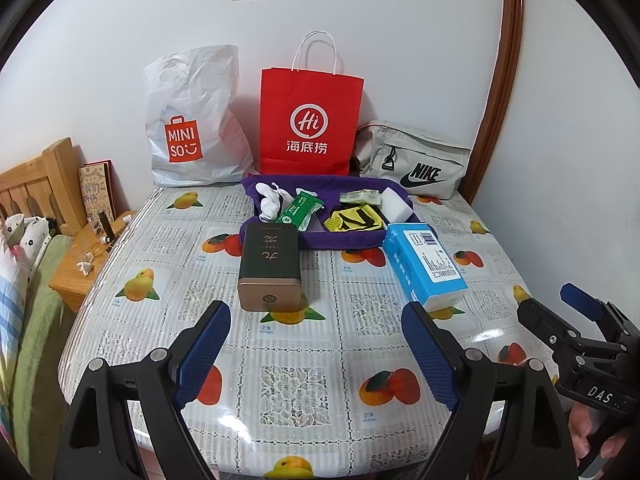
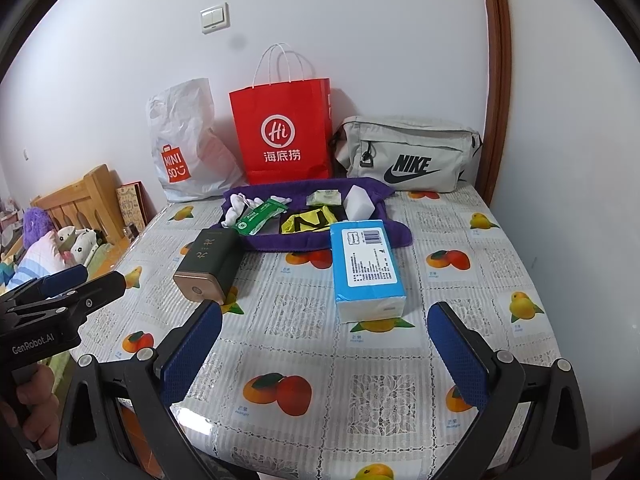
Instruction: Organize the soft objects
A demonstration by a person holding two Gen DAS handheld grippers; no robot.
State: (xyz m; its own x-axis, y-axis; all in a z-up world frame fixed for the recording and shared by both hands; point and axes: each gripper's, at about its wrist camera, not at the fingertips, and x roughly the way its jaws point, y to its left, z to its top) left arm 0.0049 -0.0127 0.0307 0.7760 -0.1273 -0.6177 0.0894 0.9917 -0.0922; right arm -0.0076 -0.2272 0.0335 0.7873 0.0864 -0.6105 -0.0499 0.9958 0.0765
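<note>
A purple cloth [image 1: 280, 184] [image 2: 260, 242] lies at the table's far side and holds white socks [image 1: 269, 200] [image 2: 237, 206], a green packet [image 1: 298, 210] [image 2: 258, 216], a yellow-black item [image 1: 354, 218] [image 2: 306, 220], a small wipes pack [image 1: 360, 197] [image 2: 324, 198] and a white sponge block [image 1: 397, 200] [image 2: 359, 202]. A blue tissue pack [image 1: 424, 264] [image 2: 366, 268] lies in front of it on the right. My left gripper [image 1: 316, 350] and right gripper [image 2: 324, 354] are both open and empty, above the table's near side.
A dark green tin [image 1: 270, 268] [image 2: 208, 266] lies left of the tissue pack. A white Miniso bag [image 1: 192, 120] [image 2: 186, 144], a red paper bag [image 1: 310, 120] [image 2: 284, 132] and a grey Nike bag [image 1: 416, 160] [image 2: 408, 154] stand against the wall. A bed and nightstand [image 1: 92, 256] are left.
</note>
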